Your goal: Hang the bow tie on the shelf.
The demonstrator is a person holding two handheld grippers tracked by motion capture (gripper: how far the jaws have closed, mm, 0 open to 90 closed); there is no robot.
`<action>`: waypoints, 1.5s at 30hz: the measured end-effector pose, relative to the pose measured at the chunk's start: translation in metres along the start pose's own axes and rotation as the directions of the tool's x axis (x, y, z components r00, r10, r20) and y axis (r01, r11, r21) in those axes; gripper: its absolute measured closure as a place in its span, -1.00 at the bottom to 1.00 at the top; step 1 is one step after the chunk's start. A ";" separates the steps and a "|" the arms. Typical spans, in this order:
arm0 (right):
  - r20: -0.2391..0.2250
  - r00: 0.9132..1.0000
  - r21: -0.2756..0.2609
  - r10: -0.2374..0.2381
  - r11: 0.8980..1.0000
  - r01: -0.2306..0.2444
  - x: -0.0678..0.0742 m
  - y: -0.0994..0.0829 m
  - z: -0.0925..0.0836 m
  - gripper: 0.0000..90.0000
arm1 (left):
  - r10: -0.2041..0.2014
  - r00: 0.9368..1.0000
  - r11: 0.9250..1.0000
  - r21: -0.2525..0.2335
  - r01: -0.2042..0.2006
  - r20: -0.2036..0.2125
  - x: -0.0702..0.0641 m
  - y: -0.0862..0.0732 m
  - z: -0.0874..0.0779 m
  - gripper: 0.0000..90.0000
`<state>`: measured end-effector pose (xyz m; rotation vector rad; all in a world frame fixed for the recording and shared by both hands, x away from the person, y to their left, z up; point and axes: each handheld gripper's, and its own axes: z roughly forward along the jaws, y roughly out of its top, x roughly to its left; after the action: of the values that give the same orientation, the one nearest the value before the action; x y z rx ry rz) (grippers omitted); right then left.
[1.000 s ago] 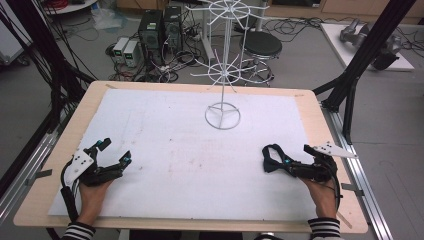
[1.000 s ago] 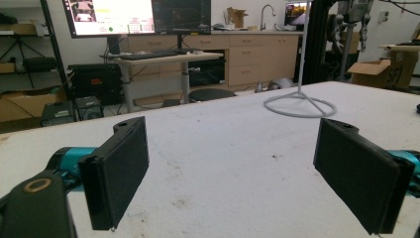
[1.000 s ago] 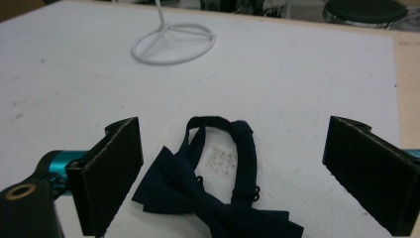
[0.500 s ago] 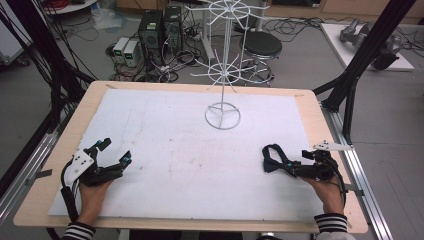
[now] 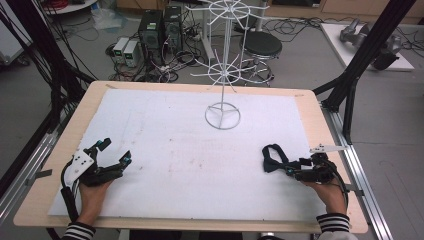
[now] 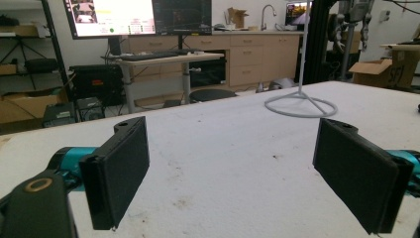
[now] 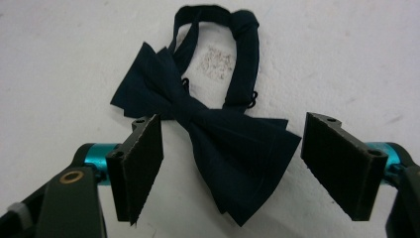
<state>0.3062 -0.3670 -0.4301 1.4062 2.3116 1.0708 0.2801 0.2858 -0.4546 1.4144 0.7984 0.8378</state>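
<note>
A dark navy bow tie (image 7: 218, 134) with its neck strap looped behind it lies flat on the white mat. My right gripper (image 7: 233, 126) is open, one jaw on each side of the bow's nearer wing, not closed on it. In the high view the bow tie (image 5: 273, 157) is at the right front of the table, with the right gripper (image 5: 293, 169) just to its right, pointing left. My left gripper (image 5: 114, 152) rests open at the left front, holding nothing. In its own view the left gripper (image 6: 233, 129) has wide-apart jaws over bare mat.
A white wire display rack (image 5: 222, 114) with a ring base stands at the back middle of the mat (image 5: 180, 150); its base (image 6: 300, 104) is ahead and right in the left gripper view. Wooden table edges (image 5: 330, 130) frame the mat. Black frame posts stand at both sides.
My right hand and gripper have drifted slightly toward the front edge. The bow tie stays where it was. The left gripper has not moved.
</note>
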 end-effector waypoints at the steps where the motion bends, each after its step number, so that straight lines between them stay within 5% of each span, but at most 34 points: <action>1: -0.001 1.000 0.011 -0.006 1.000 0.006 -0.001 0.000 0.001 -0.45 | 0.001 1.000 1.000 0.001 -0.001 0.000 0.000 0.000 0.000 -0.67; 12: 0.000 1.000 0.055 -0.031 0.998 0.031 -0.002 -0.005 0.003 -0.06 | 0.001 1.000 1.000 0.000 -0.001 0.000 0.000 0.000 0.000 -0.67; 26: 0.027 0.996 0.011 -0.082 0.997 0.081 0.001 -0.008 -0.003 0.82 | 0.001 1.000 1.000 0.001 -0.001 -0.001 0.000 0.000 0.000 -0.67; 37: 0.036 0.995 -0.018 -0.094 0.995 0.095 0.003 -0.006 -0.006 0.88 | -0.001 1.000 1.000 0.000 0.001 -0.001 0.000 0.000 0.000 -0.67; 45: 0.037 0.988 -0.101 -0.147 0.983 0.150 0.012 -0.001 -0.012 0.87 | 0.000 1.000 1.000 0.001 0.000 -0.001 0.000 0.000 0.000 -0.67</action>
<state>0.2928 -0.3631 -0.4200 1.1827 2.2647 1.1010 0.2802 0.2859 -0.4546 1.4149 0.8000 0.8381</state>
